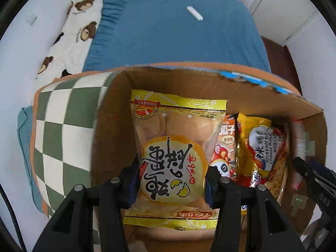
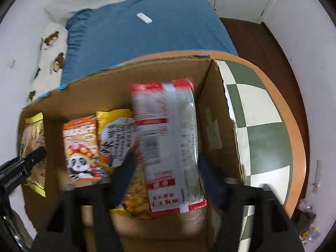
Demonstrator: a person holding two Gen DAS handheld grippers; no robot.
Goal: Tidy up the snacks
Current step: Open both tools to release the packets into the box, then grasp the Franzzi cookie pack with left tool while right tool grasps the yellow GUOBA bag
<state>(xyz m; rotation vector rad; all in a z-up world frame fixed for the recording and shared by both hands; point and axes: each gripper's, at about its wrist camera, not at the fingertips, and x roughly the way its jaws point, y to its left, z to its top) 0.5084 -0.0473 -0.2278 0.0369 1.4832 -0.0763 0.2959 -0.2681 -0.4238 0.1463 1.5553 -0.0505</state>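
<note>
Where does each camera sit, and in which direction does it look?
Left wrist: on the left gripper, looking down into the left part of the box; it grips the yellow pack; the right gripper shows at the right edge.
Right wrist: on the right gripper, looking down into the right part of the box; it holds the red pack; the left gripper shows at the left edge.
Shared: box, panda pack, noodle pack, bed, checkered table.
</note>
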